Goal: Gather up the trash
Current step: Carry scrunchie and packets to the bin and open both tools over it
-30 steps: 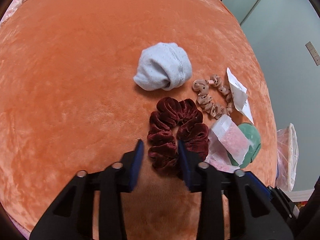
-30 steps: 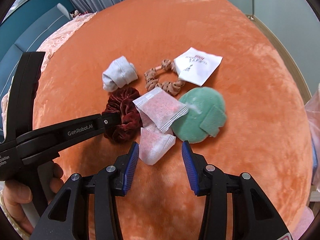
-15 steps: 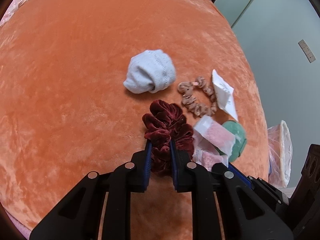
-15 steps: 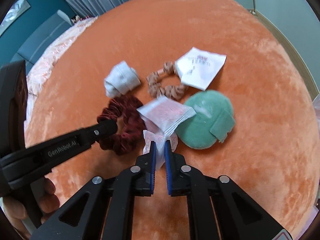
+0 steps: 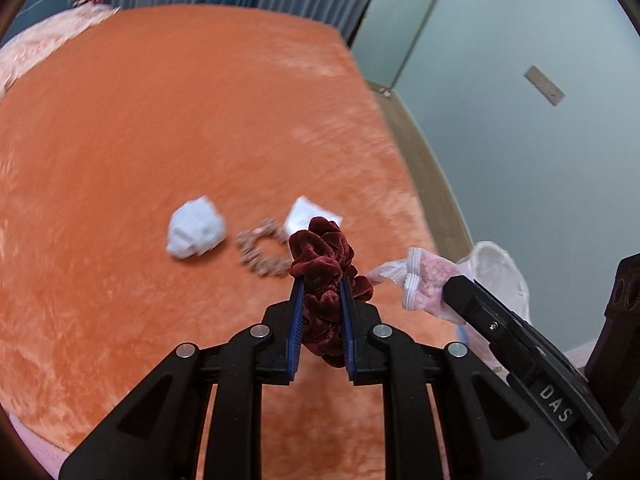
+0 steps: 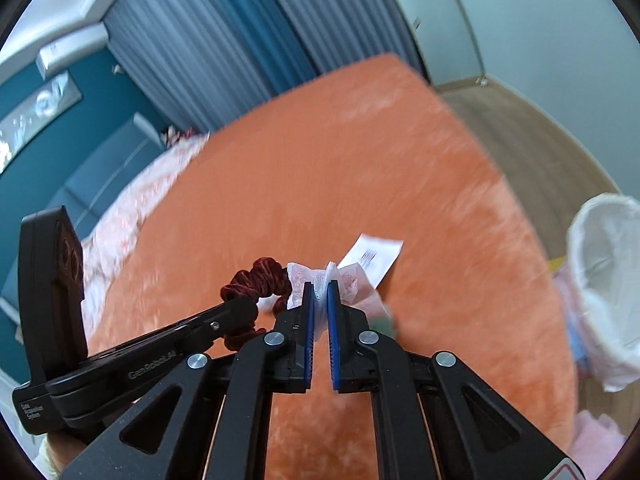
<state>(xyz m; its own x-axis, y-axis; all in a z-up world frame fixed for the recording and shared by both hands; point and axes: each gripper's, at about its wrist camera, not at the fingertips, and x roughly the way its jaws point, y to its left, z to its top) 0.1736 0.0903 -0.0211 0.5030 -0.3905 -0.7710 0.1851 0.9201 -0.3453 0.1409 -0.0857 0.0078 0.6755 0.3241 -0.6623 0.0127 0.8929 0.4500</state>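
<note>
— Left gripper [image 5: 320, 284] clamped on dark red scrunchie [image 5: 322, 256], right gripper [image 6: 319, 288] pinching pink-white wrappers [image 6: 320, 276], both lifted above orange bed [image 5: 160, 140]?
— Yes. Better to carry wrappers over white-lined bin [image 6: 608, 280], release only above opening.

Motion blur softens the bed [image 5: 160, 120] and rolled sock [image 5: 195, 228]; the green pad [image 6: 382, 322] is largely hidden behind the right jaws.
</note>
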